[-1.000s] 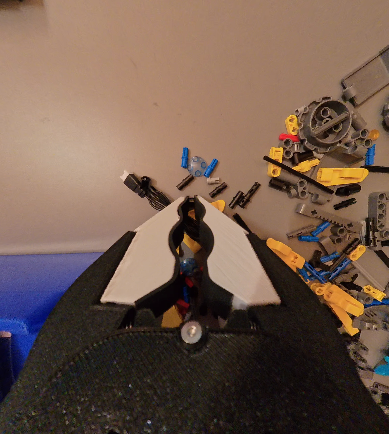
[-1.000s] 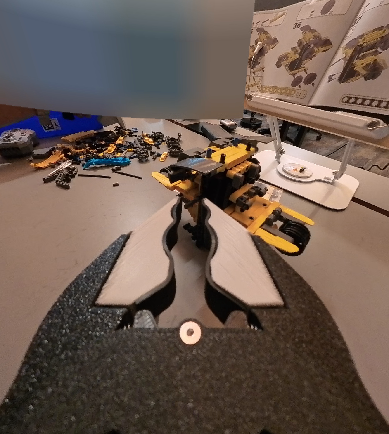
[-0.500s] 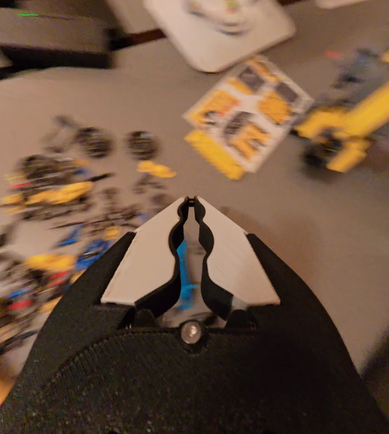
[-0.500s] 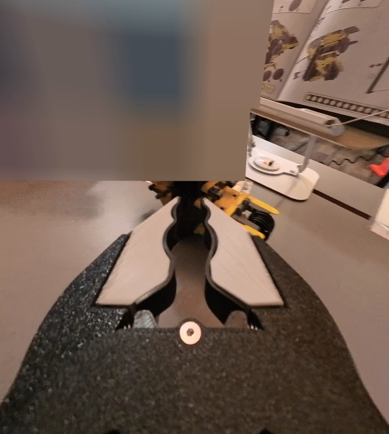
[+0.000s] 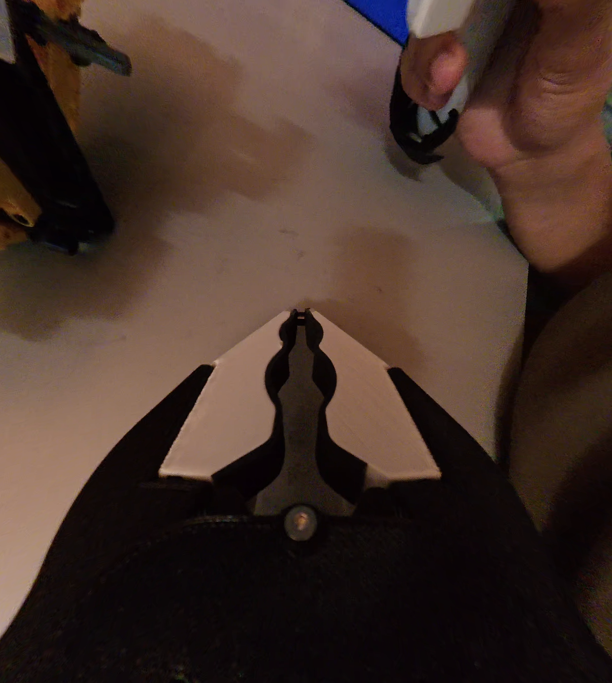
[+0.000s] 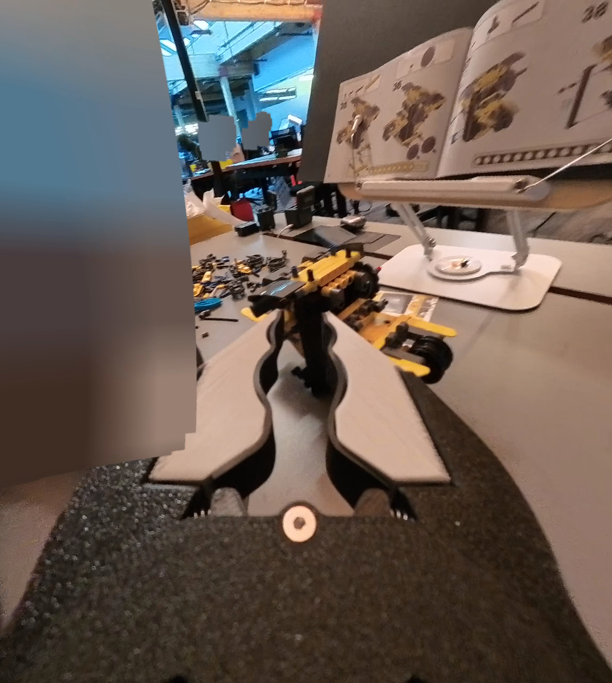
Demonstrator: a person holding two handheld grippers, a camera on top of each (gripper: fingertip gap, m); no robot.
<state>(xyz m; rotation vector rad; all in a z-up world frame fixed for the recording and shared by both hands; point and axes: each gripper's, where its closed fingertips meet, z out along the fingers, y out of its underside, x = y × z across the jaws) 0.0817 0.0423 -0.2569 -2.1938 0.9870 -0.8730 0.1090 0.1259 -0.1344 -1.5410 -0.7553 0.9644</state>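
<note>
My left gripper is shut on a tiny black piece pinched at its very tips, just above the bare grey table. A yellow and black brick model stands at the upper left. At the upper right a person's hand grips the other gripper's white handle. In the right wrist view my right gripper is shut on a black upright part of the same model. The model's black wheel is down by the table.
An open instruction booklet sits on a white stand behind the model. Many loose bricks lie at the back left, and a printed sheet lies by the model. The table edge runs along the right of the left wrist view. The gap from one gripper's tips to the other's is roughly 15 centimeters.
My left gripper swung away from the pile of loose bricks to bare table beside the model and the other hand. My right gripper turned, still holding the model.
</note>
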